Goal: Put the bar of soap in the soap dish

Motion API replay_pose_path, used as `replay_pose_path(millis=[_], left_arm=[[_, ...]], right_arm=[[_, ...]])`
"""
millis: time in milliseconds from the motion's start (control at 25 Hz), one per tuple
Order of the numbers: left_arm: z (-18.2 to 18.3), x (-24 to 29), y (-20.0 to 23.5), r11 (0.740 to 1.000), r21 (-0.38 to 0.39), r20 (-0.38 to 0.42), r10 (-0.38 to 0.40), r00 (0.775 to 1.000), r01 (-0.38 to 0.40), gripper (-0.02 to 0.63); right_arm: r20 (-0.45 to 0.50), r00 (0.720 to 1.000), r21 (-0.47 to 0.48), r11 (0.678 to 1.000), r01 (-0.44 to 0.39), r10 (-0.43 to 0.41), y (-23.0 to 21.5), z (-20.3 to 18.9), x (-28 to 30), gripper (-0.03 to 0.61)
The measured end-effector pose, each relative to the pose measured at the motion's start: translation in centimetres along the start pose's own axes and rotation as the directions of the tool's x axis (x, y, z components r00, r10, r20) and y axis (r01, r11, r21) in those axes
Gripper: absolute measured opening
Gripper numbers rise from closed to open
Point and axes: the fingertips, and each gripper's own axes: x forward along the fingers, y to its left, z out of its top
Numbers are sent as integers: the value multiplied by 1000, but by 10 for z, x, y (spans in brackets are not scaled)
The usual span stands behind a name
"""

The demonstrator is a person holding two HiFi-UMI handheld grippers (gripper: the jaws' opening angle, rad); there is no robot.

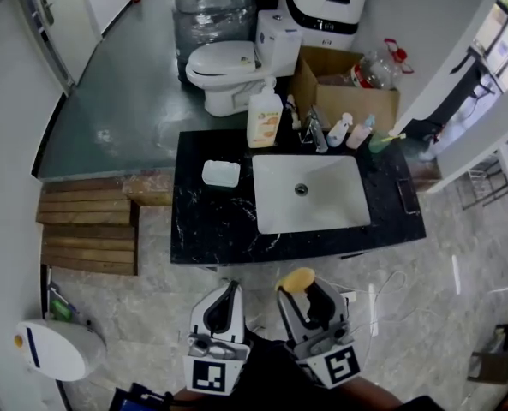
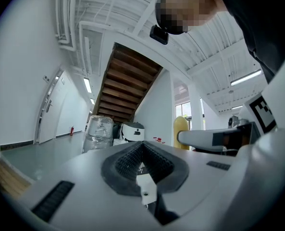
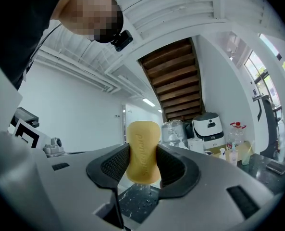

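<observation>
A yellow-orange bar of soap stands upright between the ribbed pads of my right gripper, which is shut on it. From the head view the soap pokes out of the right gripper, held low in front of the counter. The pale soap dish lies on the black marble counter, left of the white sink. My left gripper hangs beside the right one, its jaws closed together with nothing between them.
A soap pump bottle and several small bottles stand along the counter's back edge by the tap. Behind are a toilet and a cardboard box. Wooden steps lie to the left.
</observation>
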Motion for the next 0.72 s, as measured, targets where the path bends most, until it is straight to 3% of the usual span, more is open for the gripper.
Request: replay_pose_path(millis=[720], left_arm=[[11,63,100,998,-57,19,-13,1000,14,0]], right_arm=[[-53,998,-45,998,37,-40,1,-2,106,170]])
